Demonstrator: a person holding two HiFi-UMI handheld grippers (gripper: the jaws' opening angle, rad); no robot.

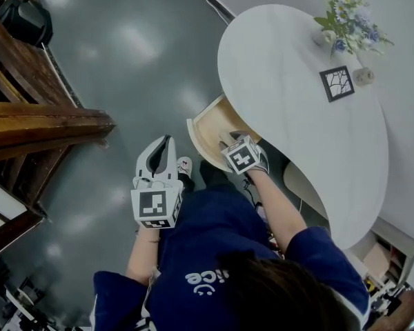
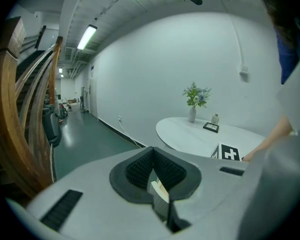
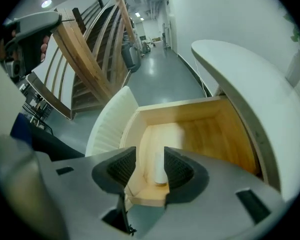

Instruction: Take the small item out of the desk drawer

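Right tool (image 3: 149, 160) hangs over the open drawer (image 3: 215, 134), jaws apart and not touching the small white item (image 3: 159, 170), a short cylinder showing between them near a corner of the drawer floor; upright or lying, can't tell. Item looks light, stiff and smooth, so likely to slip or roll: pinch it gently across the round sides at mid-length. Drawer juts from under the white tabletop (image 1: 297, 102); left tool (image 2: 153, 181) is closed, nothing seen in it, held well off to the side.
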